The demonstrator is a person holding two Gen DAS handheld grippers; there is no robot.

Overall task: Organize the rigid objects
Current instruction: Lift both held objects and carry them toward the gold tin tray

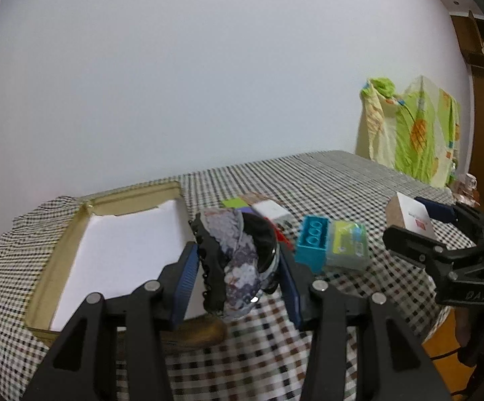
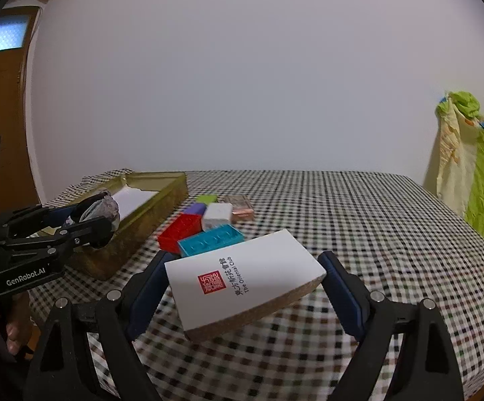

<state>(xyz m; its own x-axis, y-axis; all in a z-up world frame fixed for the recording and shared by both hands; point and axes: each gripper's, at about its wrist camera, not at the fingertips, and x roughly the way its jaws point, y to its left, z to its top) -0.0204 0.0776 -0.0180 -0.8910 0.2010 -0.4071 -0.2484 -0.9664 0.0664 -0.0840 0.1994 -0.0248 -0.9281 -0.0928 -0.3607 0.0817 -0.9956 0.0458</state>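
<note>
Both grippers are loaded: the left gripper [image 1: 238, 267] pinches a sequined hair claw clip [image 1: 231, 260] at the gold-walled box's [image 1: 58, 250] 3 o'clock edge, and the right gripper [image 2: 242, 287] clamps a white cork-backed coaster [image 2: 245, 280] at 6 o'clock from the brick pile [image 2: 201, 234]. My worry is that the lumpy, tilted clip could twist out, or the coaster could slip free.

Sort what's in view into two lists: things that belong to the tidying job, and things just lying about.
Job:
- gold box
- hair claw clip in the left gripper
- white coaster in the right gripper
- teal brick, red brick, white block

Lying about:
- green patterned cloth
- checked tablecloth
</note>
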